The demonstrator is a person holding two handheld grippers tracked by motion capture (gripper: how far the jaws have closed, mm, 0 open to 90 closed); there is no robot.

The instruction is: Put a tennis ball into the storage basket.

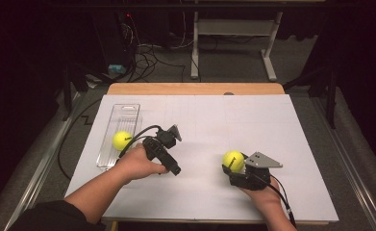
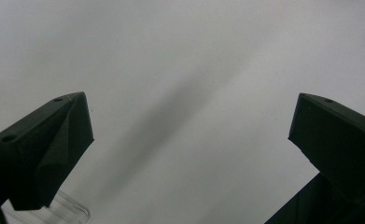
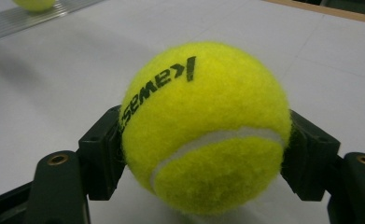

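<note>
Right gripper view: right gripper (image 3: 203, 154) fingers clamp 1 tennis ball (image 3: 203, 128) (left gripper (image 2: 189, 135) fingers gape, empty).

The high view looks forward and down on the white-covered table (image 1: 272, 144) from the person's side. The left gripper view faces close down onto bare tabletop. The right gripper view looks low across it; both share the clear plastic tray (image 1: 120, 126) with the high view.

Place: a lab, looks like a recording setup.
Bench (image 1: 200, 192): white sheet over wood, ahead of the gripper.
Beyond: tangled cables (image 1: 147, 57) on grey carpet, a bare desk frame (image 1: 233, 33), dark surroundings.
</note>
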